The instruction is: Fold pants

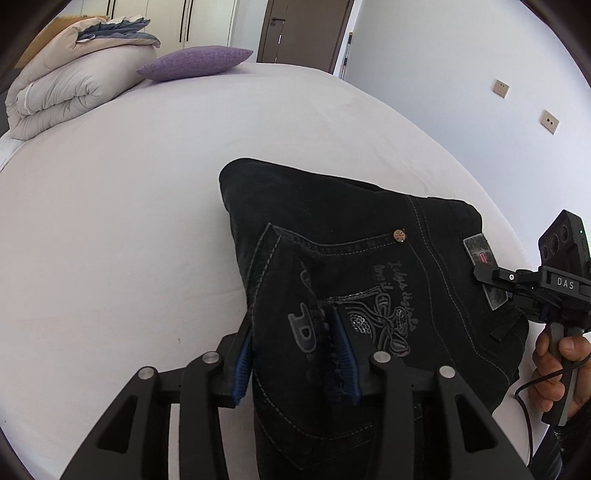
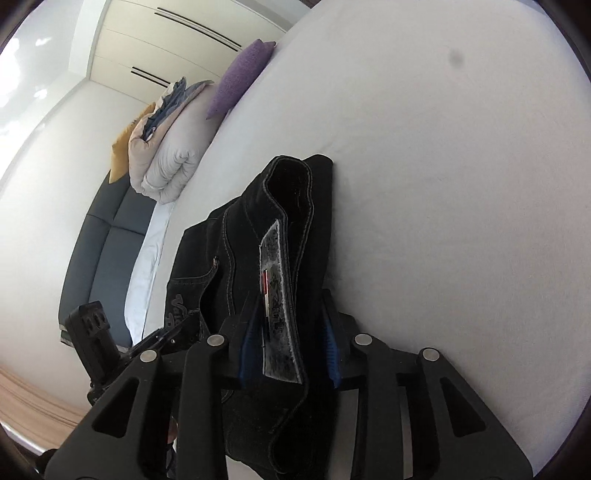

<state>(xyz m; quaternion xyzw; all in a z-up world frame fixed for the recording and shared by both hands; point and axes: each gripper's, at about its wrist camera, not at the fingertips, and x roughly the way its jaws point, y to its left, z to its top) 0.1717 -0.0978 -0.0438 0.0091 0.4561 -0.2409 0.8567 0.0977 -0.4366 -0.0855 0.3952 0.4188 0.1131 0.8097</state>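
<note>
Pants of black denim with pale contrast stitching (image 1: 362,266) lie bundled on the white sheet of the bed (image 1: 129,206), toward its near right part, held up at two places along the waistband end. The left gripper (image 1: 295,350) has its two black fingers with blue ribbed pads (image 1: 242,363) closed onto a raised fold of the denim beside the back pocket, where grey embroidered lettering and a flower-like motif (image 1: 388,321) show; a small copper rivet (image 1: 399,235) sits at the pocket corner above it. The right gripper (image 2: 290,343) is clamped on the waistband, its blue pads pressing either side of the grey leather-look brand patch (image 2: 275,295) that carries a small red and white tag. In the left wrist view that same right gripper (image 1: 517,288) comes in from the right edge, marked DAS, with the person's right hand (image 1: 561,365) wrapped round its handle and a black cable hanging below. In the right wrist view the waistband stands up as an open loop, and the left gripper's body (image 2: 99,339) shows low on the left. At the head of the bed rest a folded beige quilt (image 1: 74,77) and a purple textured cushion (image 1: 195,62). Behind them stand cream wardrobe doors with dark handles (image 1: 184,18) and a brown door (image 1: 303,26).
</note>
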